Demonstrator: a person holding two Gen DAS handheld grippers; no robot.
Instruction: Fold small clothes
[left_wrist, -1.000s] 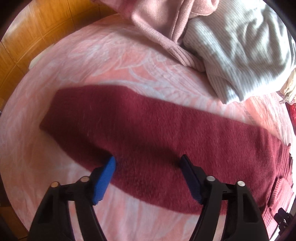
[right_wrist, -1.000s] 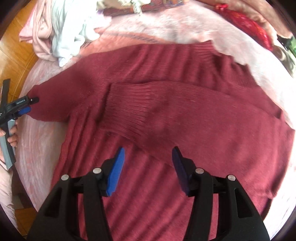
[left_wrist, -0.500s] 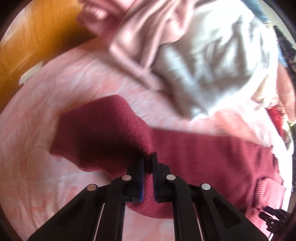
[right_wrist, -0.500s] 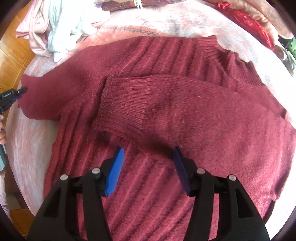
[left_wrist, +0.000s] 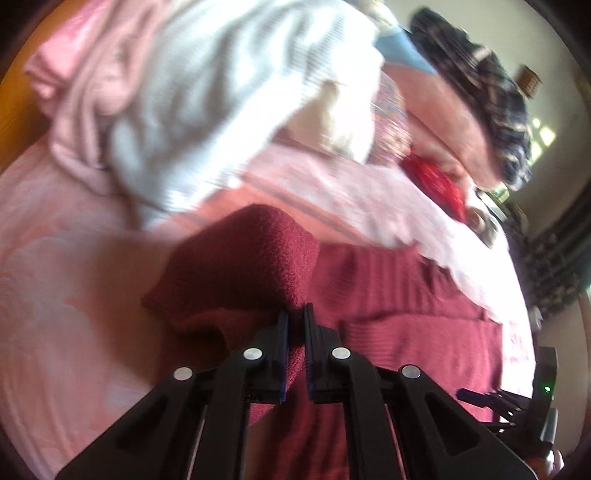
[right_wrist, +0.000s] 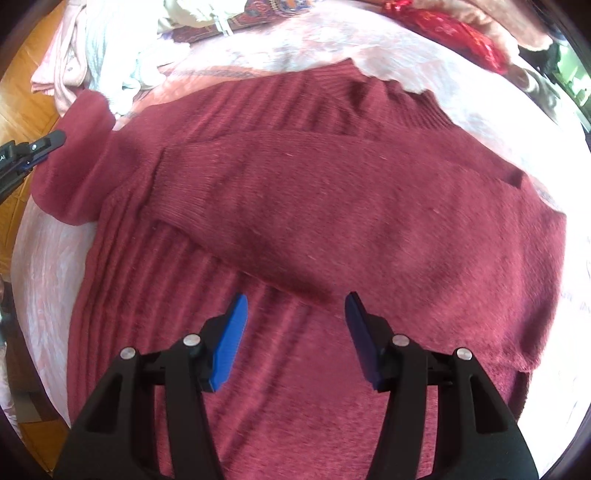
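A dark red knit sweater (right_wrist: 332, 206) lies spread on a pink bedspread (right_wrist: 48, 258). One sleeve (right_wrist: 295, 206) is folded across its body. My left gripper (left_wrist: 295, 314) is shut on the other sleeve (left_wrist: 251, 266) and holds it lifted off the bed, bunched into a hump. In the right wrist view this sleeve (right_wrist: 74, 158) rises at the far left with the left gripper (right_wrist: 33, 149) beside it. My right gripper (right_wrist: 295, 314) is open and empty, hovering over the sweater's lower body.
A pile of pink (left_wrist: 85, 92) and white ribbed (left_wrist: 207, 96) clothes lies just behind the lifted sleeve. A red item (left_wrist: 436, 181) and a dark plaid cloth (left_wrist: 491, 92) lie farther back. Wooden floor (right_wrist: 14, 122) borders the bed on the left.
My left gripper closed on the sleeve and has lifted it, carrying it toward the sweater's body. My right gripper stayed open, shifting slightly over the sweater.
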